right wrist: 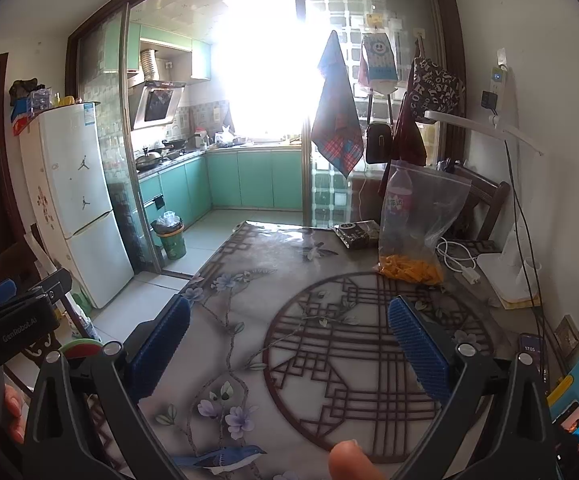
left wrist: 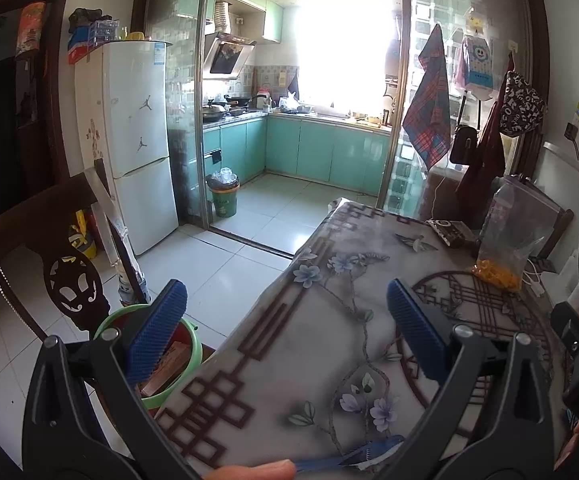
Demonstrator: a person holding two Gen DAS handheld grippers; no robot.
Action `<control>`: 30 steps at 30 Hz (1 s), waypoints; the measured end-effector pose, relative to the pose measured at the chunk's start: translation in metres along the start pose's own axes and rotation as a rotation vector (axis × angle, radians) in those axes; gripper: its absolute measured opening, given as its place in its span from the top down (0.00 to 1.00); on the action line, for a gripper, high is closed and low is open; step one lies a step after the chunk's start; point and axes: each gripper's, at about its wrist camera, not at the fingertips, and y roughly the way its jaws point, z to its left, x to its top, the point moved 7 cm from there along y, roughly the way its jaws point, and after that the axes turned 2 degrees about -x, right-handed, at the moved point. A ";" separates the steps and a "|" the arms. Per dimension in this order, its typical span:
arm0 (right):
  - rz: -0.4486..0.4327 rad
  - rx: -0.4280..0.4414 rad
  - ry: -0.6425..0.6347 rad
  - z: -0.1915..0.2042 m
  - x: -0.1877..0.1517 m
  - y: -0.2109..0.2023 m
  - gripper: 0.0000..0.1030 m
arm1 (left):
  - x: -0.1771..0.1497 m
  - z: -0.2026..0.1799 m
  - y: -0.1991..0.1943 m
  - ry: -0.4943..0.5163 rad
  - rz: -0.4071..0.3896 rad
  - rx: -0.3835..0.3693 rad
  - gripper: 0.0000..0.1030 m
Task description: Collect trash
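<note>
My left gripper point(left wrist: 289, 332) hangs open over the near left edge of the flower-patterned table point(left wrist: 321, 360), nothing between its blue pads. My right gripper point(right wrist: 289, 348) is open too, empty, above the round lattice print on the table point(right wrist: 249, 292). Beyond it at the far right stands a clear zip bag point(right wrist: 421, 216) with orange pieces at its bottom, also seen from the left wrist point(left wrist: 517, 224). A dark flat packet point(right wrist: 357, 234) lies beside the bag. A green-rimmed bin point(left wrist: 191, 344) with a brown carton inside sits on the floor below the table's left edge.
A plastic bottle point(right wrist: 399, 192) stands behind the zip bag. A white cable and charger point(right wrist: 459, 262), a white stand and a phone point(right wrist: 529, 350) crowd the table's right side. A dark carved chair point(left wrist: 73, 280) is by the bin. A fridge point(left wrist: 137, 140) and a kitchen bin point(left wrist: 223, 196) lie beyond.
</note>
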 end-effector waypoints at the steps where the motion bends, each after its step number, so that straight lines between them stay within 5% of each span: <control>1: 0.001 0.000 0.000 0.000 0.000 0.000 0.07 | 0.000 0.000 0.000 0.000 0.000 0.001 0.05; 30: 0.052 -0.025 0.029 -0.031 -0.010 0.027 0.07 | -0.010 -0.033 0.026 0.029 0.057 -0.042 0.05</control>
